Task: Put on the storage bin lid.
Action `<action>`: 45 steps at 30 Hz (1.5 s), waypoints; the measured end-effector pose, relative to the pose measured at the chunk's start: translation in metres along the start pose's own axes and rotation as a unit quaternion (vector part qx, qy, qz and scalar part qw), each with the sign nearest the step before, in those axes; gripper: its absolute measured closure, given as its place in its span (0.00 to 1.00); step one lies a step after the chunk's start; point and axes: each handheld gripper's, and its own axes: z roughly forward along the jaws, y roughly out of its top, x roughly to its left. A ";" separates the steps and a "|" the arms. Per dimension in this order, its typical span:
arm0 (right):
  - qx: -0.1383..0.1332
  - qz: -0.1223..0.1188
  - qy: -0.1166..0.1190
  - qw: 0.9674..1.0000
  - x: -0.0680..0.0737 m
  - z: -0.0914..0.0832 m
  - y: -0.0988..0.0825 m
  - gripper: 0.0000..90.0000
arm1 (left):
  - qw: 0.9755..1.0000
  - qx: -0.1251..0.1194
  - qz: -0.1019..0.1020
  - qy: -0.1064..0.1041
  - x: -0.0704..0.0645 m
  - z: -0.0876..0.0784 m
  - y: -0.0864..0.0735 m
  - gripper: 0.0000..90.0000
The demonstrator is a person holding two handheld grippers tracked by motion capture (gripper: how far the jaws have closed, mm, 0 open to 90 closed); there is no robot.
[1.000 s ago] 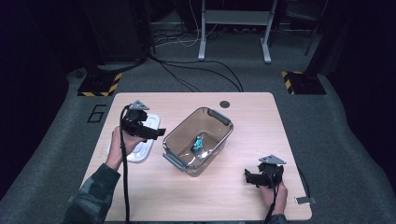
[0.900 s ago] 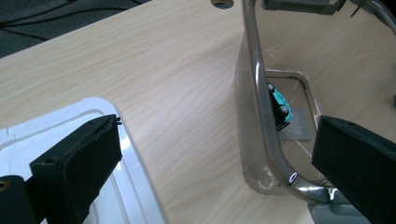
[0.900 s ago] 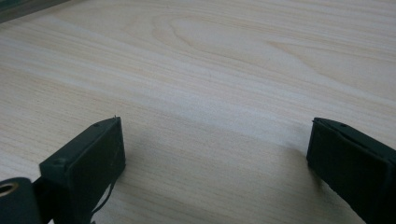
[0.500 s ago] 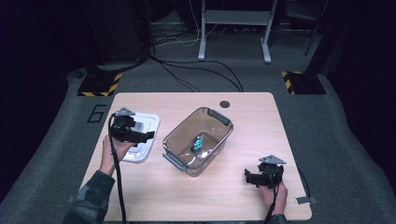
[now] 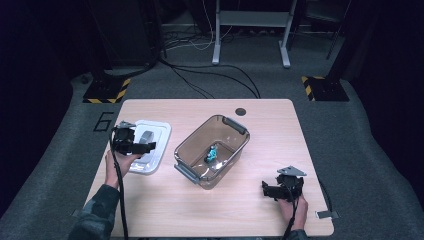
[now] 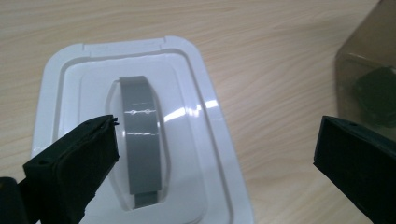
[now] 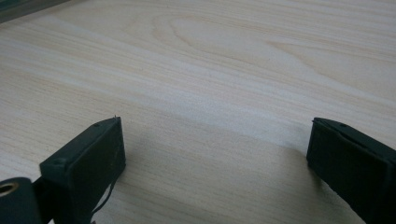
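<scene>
- Left gripper [image 6: 212, 163] hangs right over the white lid [image 6: 60, 93], jaws spread wide and nothing between them; in the left gripper view the lid sits in the lower left of the frame, just ahead of the jaws.
- The grey handle [image 6: 140, 149] runs up the middle of the lid, its long axis pointing away from the camera, almost along the line of the jaws. It lies beside the left jaw, not centred in the gap, so I judge the gripper needs a sideways shift before closing.
- In the high view the left gripper [image 5: 142, 148] is at centre left, above the lid [image 5: 160, 131], clearly the nearer hand for this pick.
- Right of the lid, near but apart, stands the clear brown bin [image 5: 186, 150], open-topped, turned at an angle, with a small teal object [image 5: 213, 152] inside. Its corner shows at the right edge of the left gripper view; that wall is what a wide sweep could clip.
- Right gripper [image 5: 266, 189] rests low at the lower right of the high view, well apart from the lid, jaws open over bare wooden table [image 7: 210, 70], holding nothing.
</scene>
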 end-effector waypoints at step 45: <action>0.000 0.000 0.001 1.000 0.000 0.000 0.000 0.04 | 0.997 0.038 -0.003 0.068 0.034 0.061 -0.023 0.74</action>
